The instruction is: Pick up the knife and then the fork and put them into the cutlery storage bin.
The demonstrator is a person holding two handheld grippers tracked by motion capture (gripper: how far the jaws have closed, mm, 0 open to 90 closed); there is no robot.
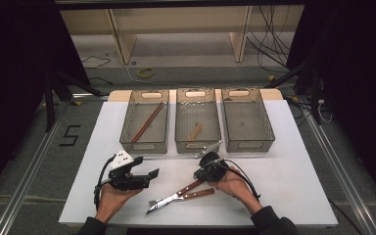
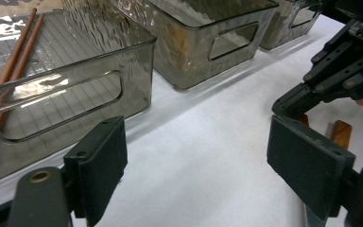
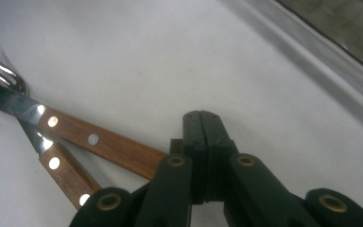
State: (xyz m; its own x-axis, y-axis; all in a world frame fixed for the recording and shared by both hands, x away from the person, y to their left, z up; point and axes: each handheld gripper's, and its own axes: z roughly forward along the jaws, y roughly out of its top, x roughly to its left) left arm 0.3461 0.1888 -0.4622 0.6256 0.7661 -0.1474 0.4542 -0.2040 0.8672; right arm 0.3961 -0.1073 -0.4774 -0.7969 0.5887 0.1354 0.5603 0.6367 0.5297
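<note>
The big white desk holds three see-through bins in a row. The left bin has two brown chopsticks in it. The middle bin has a small wooden piece, and the right bin sits beside it. In front of the bins, near the person's side, lie a knife and a fork with wooden handles, crossing each other. The left tool is wide open and holds nothing. The right tool is shut tight with nothing in it, just beside the handles.
</note>
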